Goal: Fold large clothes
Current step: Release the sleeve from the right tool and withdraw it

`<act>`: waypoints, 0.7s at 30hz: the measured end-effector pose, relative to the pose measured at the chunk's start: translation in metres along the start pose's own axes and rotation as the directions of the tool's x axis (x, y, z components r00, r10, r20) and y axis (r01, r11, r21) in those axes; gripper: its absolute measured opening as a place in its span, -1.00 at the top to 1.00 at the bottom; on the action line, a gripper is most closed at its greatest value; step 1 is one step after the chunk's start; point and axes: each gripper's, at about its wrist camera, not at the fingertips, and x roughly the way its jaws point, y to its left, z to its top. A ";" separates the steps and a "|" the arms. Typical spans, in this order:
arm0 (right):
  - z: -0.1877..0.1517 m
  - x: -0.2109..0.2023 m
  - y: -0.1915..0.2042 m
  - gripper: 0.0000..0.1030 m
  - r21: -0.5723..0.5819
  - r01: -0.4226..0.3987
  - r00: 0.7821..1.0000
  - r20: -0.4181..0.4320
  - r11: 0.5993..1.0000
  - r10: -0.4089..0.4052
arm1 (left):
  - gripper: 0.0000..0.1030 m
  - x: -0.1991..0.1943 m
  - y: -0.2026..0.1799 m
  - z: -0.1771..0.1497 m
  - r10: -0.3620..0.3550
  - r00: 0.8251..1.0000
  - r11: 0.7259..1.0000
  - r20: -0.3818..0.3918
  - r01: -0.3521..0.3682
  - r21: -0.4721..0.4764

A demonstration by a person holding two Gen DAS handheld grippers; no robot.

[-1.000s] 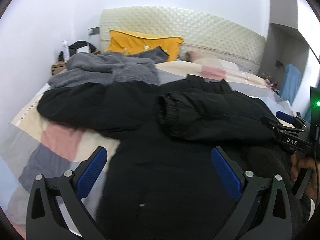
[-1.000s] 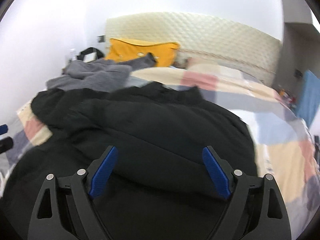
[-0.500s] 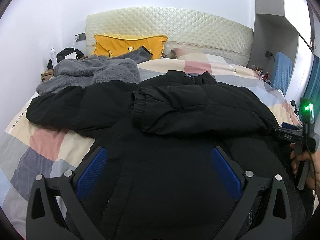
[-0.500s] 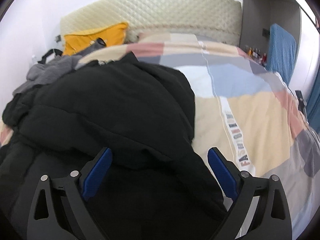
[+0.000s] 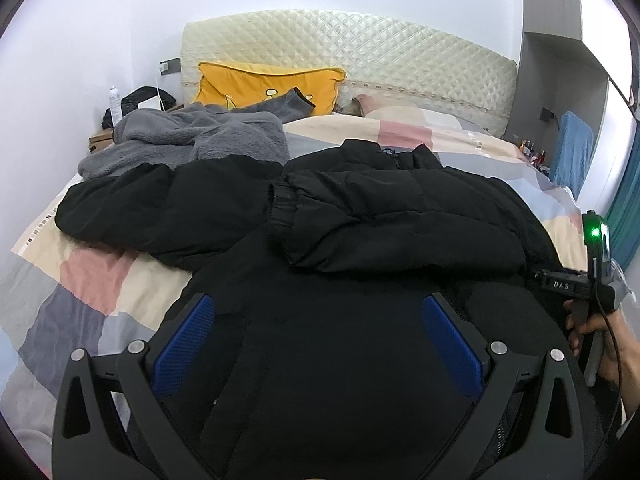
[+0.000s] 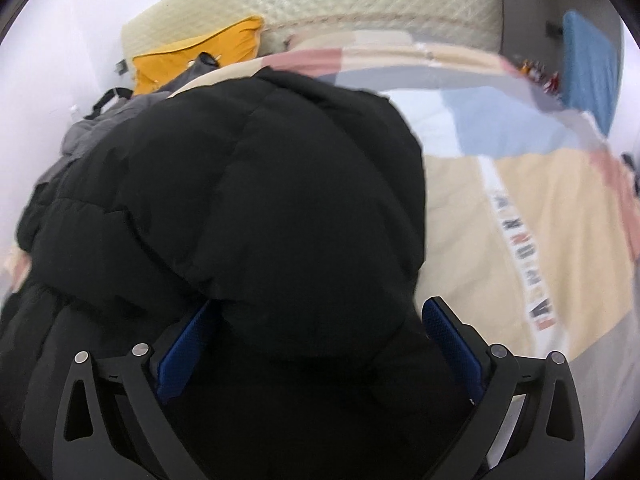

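Note:
A large black puffer jacket (image 5: 360,264) lies spread on the bed, its right sleeve folded across the chest with the cuff (image 5: 280,208) near the middle and its left sleeve (image 5: 160,204) stretched out to the left. My left gripper (image 5: 316,332) is open, over the jacket's lower part. My right gripper (image 6: 316,336) is open at the jacket's right edge, with the padded black fabric (image 6: 260,200) bulging between its blue pads (image 6: 452,344). The right gripper's body also shows in the left wrist view (image 5: 568,284), held by a hand.
The bed has a patchwork cover (image 5: 92,280) in pink, beige, grey and blue. A grey fleece garment (image 5: 192,140) and a yellow pillow (image 5: 272,84) lie near the quilted headboard (image 5: 360,52). A nightstand (image 5: 100,140) stands at the far left, a blue towel (image 5: 572,152) at the right.
The right gripper has moved lower and closer to the jacket's right edge, so fabric now sits between its fingers. The left gripper has stayed over the hem; both remain open.

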 end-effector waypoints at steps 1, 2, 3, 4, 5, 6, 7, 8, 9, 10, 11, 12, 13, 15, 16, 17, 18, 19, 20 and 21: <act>0.000 -0.002 -0.003 -0.99 0.000 -0.017 1.000 -0.002 1.000 0.017 | -1.00 0.000 0.000 0.000 -0.001 1.000 1.000 0.000 0.001 0.000; -0.001 -0.003 -0.004 -0.99 -0.008 -0.019 1.000 0.001 1.000 0.019 | -1.00 0.000 -0.001 0.000 -0.001 1.000 1.000 0.000 0.001 0.001; -0.001 -0.004 -0.006 -0.99 -0.019 -0.014 1.000 0.003 1.000 0.014 | -1.00 0.001 0.000 0.000 -0.001 1.000 1.000 0.000 0.001 0.001; -0.001 -0.005 -0.007 -0.99 -0.022 -0.002 1.000 0.006 1.000 0.003 | -1.00 0.001 -0.001 0.000 -0.003 1.000 1.000 -0.001 0.003 0.000; 0.000 -0.006 -0.009 -0.99 -0.014 0.024 1.000 0.020 1.000 -0.023 | -1.00 0.001 0.000 0.000 -0.003 1.000 1.000 -0.002 0.003 -0.001; 0.000 -0.007 -0.012 -0.99 0.000 0.038 0.999 0.034 0.999 -0.038 | -1.00 0.001 0.000 0.000 -0.004 1.000 1.000 -0.004 0.004 -0.004; 0.001 -0.008 -0.014 -0.99 0.010 0.044 0.998 0.045 0.999 -0.044 | -1.00 0.001 0.000 0.000 -0.003 1.000 1.000 -0.004 0.003 -0.005; 0.001 -0.009 -0.015 -0.99 0.017 0.053 0.997 0.061 0.998 -0.054 | -1.00 0.001 0.001 0.000 -0.002 1.000 1.000 -0.004 0.002 -0.007; 0.002 -0.011 -0.015 -0.99 0.018 0.065 0.995 0.078 0.998 -0.067 | -1.00 0.001 0.002 0.000 0.002 1.000 1.000 -0.003 -0.002 -0.009; 0.003 -0.012 -0.014 -0.99 0.017 0.076 0.993 0.092 0.997 -0.078 | -1.00 0.001 0.003 0.000 0.005 1.000 1.000 -0.003 -0.005 -0.010; 0.004 -0.015 -0.013 -0.99 0.015 0.090 0.990 0.110 0.996 -0.091 | -1.00 0.002 0.004 0.000 0.008 1.000 1.000 -0.003 -0.008 -0.014; 0.005 -0.018 -0.012 -0.99 0.016 0.103 0.986 0.132 0.995 -0.104 | -1.00 0.002 0.005 0.001 0.009 1.000 1.000 -0.002 -0.009 -0.017; 0.006 -0.020 -0.011 -0.99 0.018 0.110 0.983 0.147 0.994 -0.112 | -1.00 0.001 0.006 0.001 0.008 1.000 1.000 0.001 -0.008 -0.022; 0.007 -0.026 -0.011 -0.99 0.024 0.139 0.973 0.181 0.990 -0.141 | -1.00 0.000 0.007 0.001 0.009 1.000 1.000 0.006 -0.009 -0.027; 0.008 -0.028 -0.012 -0.99 0.030 0.152 0.969 0.193 0.988 -0.155 | -1.00 -0.001 0.009 0.001 0.008 1.000 1.000 0.006 -0.008 -0.029; 0.008 -0.029 -0.014 -0.99 0.037 0.159 0.966 0.202 0.987 -0.164 | -1.00 -0.001 0.009 0.001 0.007 1.000 1.000 0.006 -0.007 -0.031; 0.009 -0.030 -0.016 -0.99 0.048 0.167 0.962 0.210 0.985 -0.173 | -1.00 -0.001 0.009 0.001 0.007 1.000 0.999 0.007 -0.006 -0.033; 0.011 -0.030 -0.019 -0.99 0.058 0.171 0.960 0.215 0.984 -0.179 | -1.00 -0.001 0.010 0.001 0.004 1.000 0.999 0.005 -0.004 -0.035; 0.011 -0.031 -0.023 -0.99 0.073 0.174 0.958 0.218 0.982 -0.186 | -1.00 -0.001 0.010 0.002 0.001 1.000 0.999 0.004 -0.001 -0.037; 0.011 -0.031 -0.026 -0.99 0.088 0.177 0.956 0.220 0.980 -0.192 | -1.00 -0.001 0.011 0.002 -0.005 1.000 0.999 0.001 0.005 -0.040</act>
